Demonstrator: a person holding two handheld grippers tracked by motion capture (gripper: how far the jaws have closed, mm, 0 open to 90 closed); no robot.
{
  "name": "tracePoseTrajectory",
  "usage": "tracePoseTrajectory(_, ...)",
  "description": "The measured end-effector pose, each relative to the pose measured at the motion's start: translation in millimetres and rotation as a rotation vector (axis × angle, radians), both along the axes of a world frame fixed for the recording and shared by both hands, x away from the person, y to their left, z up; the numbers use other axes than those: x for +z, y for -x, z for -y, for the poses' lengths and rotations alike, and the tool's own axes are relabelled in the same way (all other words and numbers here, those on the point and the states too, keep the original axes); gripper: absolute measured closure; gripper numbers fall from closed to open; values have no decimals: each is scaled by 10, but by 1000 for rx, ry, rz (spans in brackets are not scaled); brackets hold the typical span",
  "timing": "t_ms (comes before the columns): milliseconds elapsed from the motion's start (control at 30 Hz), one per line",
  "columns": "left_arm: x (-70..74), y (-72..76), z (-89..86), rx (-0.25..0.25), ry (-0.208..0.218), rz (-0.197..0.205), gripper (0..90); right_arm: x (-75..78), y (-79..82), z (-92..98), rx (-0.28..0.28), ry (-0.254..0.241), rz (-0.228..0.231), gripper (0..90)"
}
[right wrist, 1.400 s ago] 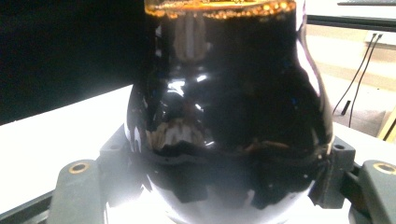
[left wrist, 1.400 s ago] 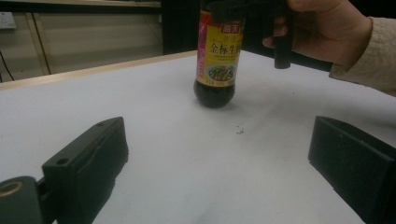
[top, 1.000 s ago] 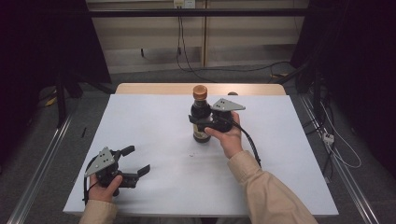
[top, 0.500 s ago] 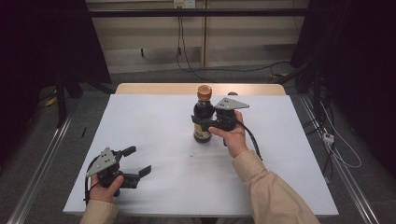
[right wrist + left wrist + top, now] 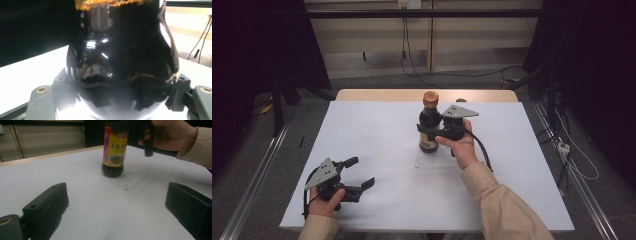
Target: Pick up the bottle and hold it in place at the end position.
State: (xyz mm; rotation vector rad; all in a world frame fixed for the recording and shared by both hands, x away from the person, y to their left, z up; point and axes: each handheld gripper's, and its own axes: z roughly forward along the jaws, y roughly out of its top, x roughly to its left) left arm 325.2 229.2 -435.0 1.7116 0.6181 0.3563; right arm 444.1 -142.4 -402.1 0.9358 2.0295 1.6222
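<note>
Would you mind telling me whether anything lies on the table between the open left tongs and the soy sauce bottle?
Nothing visible does. Between the left tongs and the soy sauce bottle there is bare white table, apart from a tiny dark speck. The right tongs are shut on the bottle from its far side.

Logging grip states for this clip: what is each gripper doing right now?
Left gripper: open, holding nothing, low over the table.
Right gripper: closed on the dark sauce bottle, which stands upright.
</note>
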Motion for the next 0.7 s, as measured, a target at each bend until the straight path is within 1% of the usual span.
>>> tracePoseTrajectory(100, -5, 0, -1, -1, -3, -2, 45, 3, 15, -17, -30, -10, -28, 248)
tracePoseTrajectory(133, -6, -1, -1, 1, -2, -2, 45, 4, 21, -21, -34, -9, -27, 249)
tracePoseTrajectory(200, -5, 3, 0, 0, -4, -2, 45, 3, 37, -22, -37, 9, -12, 253)
tracePoseTrajectory(233, -4, 3, 2, 1, -5, -1, 45, 3, 43, -20, -41, 5, -16, 257)
tracePoseTrajectory(267, -3, 4, 5, 0, -4, -3, 45, 2, 46, -21, -46, 6, -8, 264)
tracePoseTrajectory(333, -3, 2, 12, 1, -8, -3, 45, 5, 52, -30, -46, 21, 4, 267)
tracePoseTrajectory(400, -2, 6, 18, -1, -8, -8, 45, 2, 51, -28, -43, 23, 9, 270)
tracePoseTrajectory(567, 9, -11, 21, 8, -24, -4, 45, -8, 57, -24, -37, 32, 21, 275)
tracePoseTrajectory(600, 8, -15, 25, 9, -22, -6, 42, -10, 58, -24, -37, 33, 24, 276)
tracePoseTrajectory(700, 11, -26, 47, -6, -28, -12, 40, -13, 53, -23, -35, 34, 27, 276)
